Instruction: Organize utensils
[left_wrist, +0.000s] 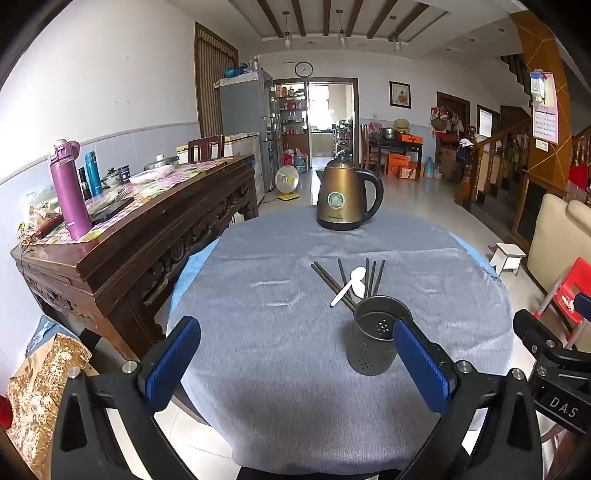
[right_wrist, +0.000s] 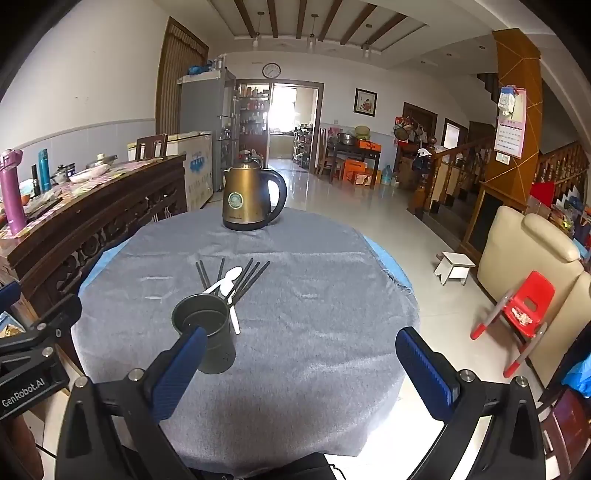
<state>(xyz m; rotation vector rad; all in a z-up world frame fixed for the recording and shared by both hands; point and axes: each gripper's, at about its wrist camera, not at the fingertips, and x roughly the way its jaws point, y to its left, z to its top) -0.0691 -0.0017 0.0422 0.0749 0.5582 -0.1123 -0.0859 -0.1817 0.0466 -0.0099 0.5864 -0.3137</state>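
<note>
Grey cloth covers the counter (left_wrist: 277, 332), where dark chopsticks (left_wrist: 373, 277) and a white spoon (left_wrist: 349, 286) lie loose just behind the empty metal holder (left_wrist: 373, 339), presumably awaiting loading. Both the left gripper (left_wrist: 295, 365) and right gripper (right_wrist: 303, 369) hover near the holder, jaws apart and empty, apparently ready to pick.

Left gripper (left_wrist: 295, 360): black angular frame with triangular cut-outs; two fingers faced with ribbed blue pads (left_wrist: 171, 360).
Left gripper fasteners: round silver screw heads at the finger bases and on the frame arms.
Right gripper (right_wrist: 301, 373): same black frame, same ribbed blue pads (right_wrist: 424, 373), same silver screws.
Right gripper marking, seen from the left camera: white letters "DAS" on a black block.
Left gripper marking, seen from the right camera: white text "GenRobot.AI" on the black body.
Cable: thin dark lead at the bottom edge of the right camera view, possibly the gripper's own.
</note>
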